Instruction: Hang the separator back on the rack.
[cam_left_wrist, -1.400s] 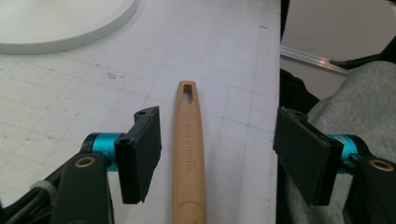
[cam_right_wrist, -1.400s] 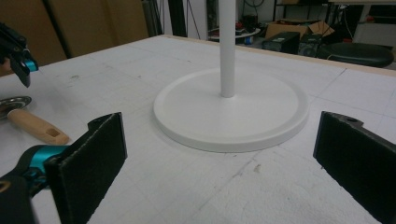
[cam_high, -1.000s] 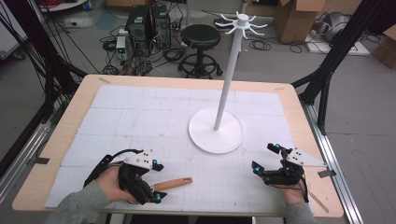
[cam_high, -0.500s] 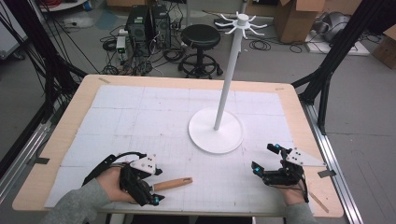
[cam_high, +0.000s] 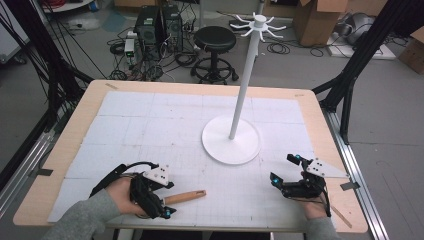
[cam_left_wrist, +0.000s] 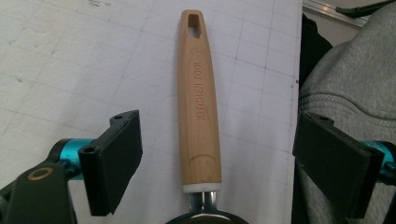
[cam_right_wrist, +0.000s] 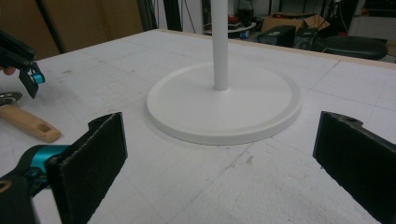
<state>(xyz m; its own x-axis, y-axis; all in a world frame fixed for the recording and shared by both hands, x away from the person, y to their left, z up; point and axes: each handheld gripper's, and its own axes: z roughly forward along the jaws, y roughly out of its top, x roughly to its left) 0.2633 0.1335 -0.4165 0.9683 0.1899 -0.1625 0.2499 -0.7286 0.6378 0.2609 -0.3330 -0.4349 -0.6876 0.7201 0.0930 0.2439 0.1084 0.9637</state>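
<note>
Left gripper view looks straight down on a wooden handle (cam_left_wrist: 198, 98) that lies flat on the counter (cam_left_wrist: 60, 56), running between the two fingers (cam_left_wrist: 114, 161). These have just been closing, but a gap remains on both sides of the wood, so nothing is grasped yet. At the bottom edge a metal neck joins the handle; the head of the utensil is cut off there, perhaps a ladle or a strainer. By my judgement the step in hand is the pick-up, and the next move asks for the fingers to close squarely on the thick part of the handle, then a lift.

High view places the left gripper (cam_high: 150, 197) and the utensil (cam_high: 185, 196) close to the near edge of the counter, so there is little room toward the person. The right gripper (cam_high: 289, 172) rests near the right edge, fingers spread and empty. Farther off, the white stand (cam_high: 231, 140) has bare counter all around its round base, and its hooks (cam_high: 258, 24) at the top look free.
</note>
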